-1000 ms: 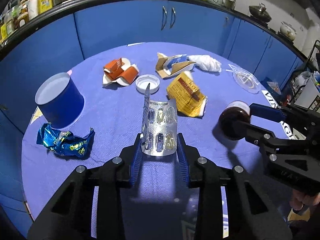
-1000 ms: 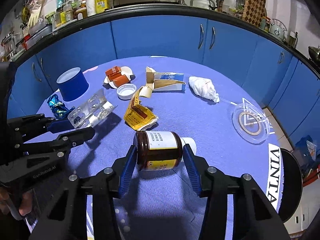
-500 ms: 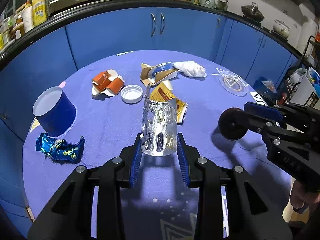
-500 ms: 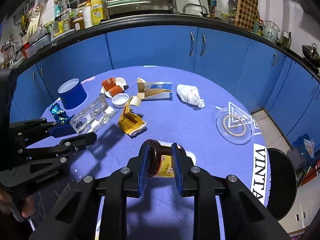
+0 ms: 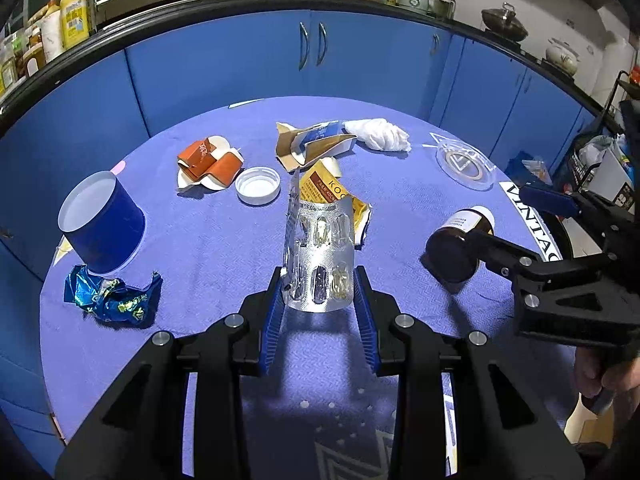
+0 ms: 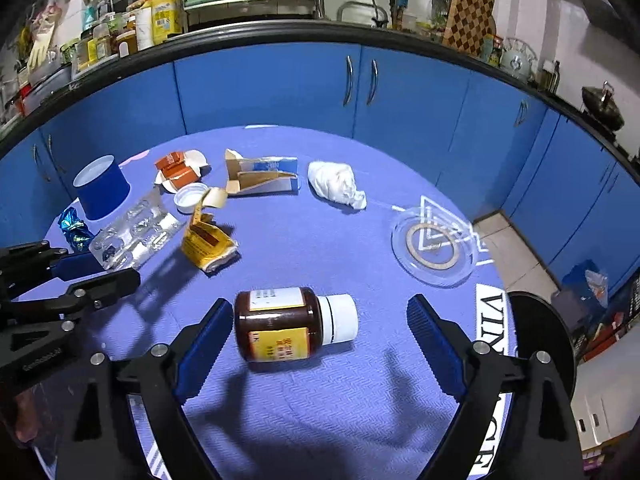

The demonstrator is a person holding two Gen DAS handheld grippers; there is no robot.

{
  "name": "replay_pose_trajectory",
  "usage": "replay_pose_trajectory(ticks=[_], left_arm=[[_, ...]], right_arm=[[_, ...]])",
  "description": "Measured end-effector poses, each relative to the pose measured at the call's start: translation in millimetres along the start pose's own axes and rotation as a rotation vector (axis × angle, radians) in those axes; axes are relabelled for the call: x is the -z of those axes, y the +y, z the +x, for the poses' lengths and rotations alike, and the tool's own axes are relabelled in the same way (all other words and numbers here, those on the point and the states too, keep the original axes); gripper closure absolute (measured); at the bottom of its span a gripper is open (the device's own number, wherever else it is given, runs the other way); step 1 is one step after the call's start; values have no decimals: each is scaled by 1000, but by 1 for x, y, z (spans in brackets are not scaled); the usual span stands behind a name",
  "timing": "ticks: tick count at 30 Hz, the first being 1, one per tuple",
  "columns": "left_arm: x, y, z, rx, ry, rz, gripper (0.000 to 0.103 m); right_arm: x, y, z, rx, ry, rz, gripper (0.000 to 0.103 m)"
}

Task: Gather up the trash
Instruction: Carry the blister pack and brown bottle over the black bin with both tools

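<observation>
My left gripper (image 5: 319, 280) is shut on a silver blister pack (image 5: 320, 256), held upright above the blue tablecloth (image 5: 224, 256). The same pack (image 6: 136, 236) shows at the left of the right wrist view, in the left gripper (image 6: 116, 270). A brown pill bottle (image 6: 280, 326) with a white cap lies on its side on the cloth. My right gripper (image 6: 320, 308) straddles it with its jaws opening. The right pad stands well clear of the cap, and the left pad is close to the bottle's base. In the left wrist view the bottle (image 5: 460, 248) lies by the right gripper (image 5: 500, 220).
More litter lies on the round table: a yellow wrapper (image 6: 208, 244), a white lid (image 5: 258, 185), orange box pieces (image 5: 208, 160), a torn carton (image 5: 316, 144), a white tissue wad (image 5: 380, 138) and blue foil (image 5: 112, 298). There is also a blue cup (image 5: 100, 228) and a clear dish (image 6: 436, 244). A black bin (image 6: 536, 328) stands off the right edge.
The right gripper's jaws closed tight on the brown bottle, then spread wide; the bottle now lies free on the cloth. The left gripper kept its hold on the blister pack.
</observation>
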State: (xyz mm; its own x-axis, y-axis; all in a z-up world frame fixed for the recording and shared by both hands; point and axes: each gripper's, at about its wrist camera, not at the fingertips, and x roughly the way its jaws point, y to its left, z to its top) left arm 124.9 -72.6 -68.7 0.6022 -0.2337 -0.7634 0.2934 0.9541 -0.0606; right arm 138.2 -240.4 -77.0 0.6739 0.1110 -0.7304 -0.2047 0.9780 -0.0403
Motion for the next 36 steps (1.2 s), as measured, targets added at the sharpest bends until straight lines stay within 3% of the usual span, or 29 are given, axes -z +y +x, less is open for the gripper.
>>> replay_pose_trajectory(ticks=[5, 14, 15, 16, 17, 27, 36], left_arm=[[0, -1, 3, -4, 5, -4, 68], [-3, -5, 3, -15, 6, 6, 68], [-4, -7, 2, -17, 5, 9, 68], [-4, -8, 2, -19, 2, 10, 68], [-5, -8, 0, -19, 0, 10, 68], [-19, -34, -6, -2, -24, 58, 68], [-36, -73, 2, 31, -38, 121, 68]], right_arm=[[0, -3, 10, -73, 42, 15, 17], [4, 1, 19, -102, 52, -10, 17], [4, 0, 20, -106, 51, -8, 19], [5, -1, 21, -110, 49, -6, 33], [5, -1, 21, -114, 52, -7, 36], [7, -16, 0, -90, -9, 10, 36], [11, -59, -17, -27, -37, 69, 36]])
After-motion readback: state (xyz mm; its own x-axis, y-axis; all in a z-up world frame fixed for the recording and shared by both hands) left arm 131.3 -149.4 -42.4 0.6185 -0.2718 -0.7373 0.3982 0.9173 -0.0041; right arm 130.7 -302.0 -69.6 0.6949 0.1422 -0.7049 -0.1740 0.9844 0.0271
